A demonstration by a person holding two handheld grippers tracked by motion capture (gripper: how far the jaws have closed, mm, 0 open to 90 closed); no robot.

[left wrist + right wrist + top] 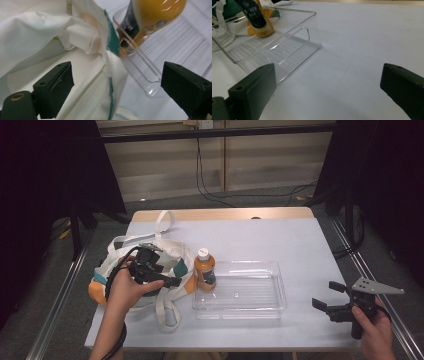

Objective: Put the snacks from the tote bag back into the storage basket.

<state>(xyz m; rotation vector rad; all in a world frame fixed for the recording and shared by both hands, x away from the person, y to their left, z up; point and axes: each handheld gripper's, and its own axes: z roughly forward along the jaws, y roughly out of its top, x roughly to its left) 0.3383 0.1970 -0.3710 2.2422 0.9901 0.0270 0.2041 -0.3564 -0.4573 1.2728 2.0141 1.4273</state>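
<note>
**A:** Entry, current state. The bottle (204, 270) of orange drink stands upright in the near-left corner of the clear tray (272, 295), cap on, label facing you. The tray sits mid-table, long side left to right, otherwise bare. My reading: the bottle is parked there so it stays put while you work on the bag.

**B:** And the bag?

**A:** The white tote bag (170, 252) lies slumped on the left of the table (300, 240), just beside the tray's left end, its straps trailing toward the far and near edges. Its green-trimmed rim touches or nearly touches the tray wall; I cannot tell which.

**B:** Your left tool?

**A:** Your left tool (115, 82) is released, jaws spread wide. It hovers over the bag's mouth with the trimmed rim lying between the jaws, neither jaw pressing on the cloth. It grips nothing. Judgement: you are lined up either to take the rim or to reach past it for the bottle.

**B:** Right tool?

**A:** Your right tool (334, 296) is also released, jaws well apart and empty, held at the near-right corner of the table, well clear of the tray. It points toward the tray's right end. Judgement: it is on standby, kept out of the left hand's way.
</note>
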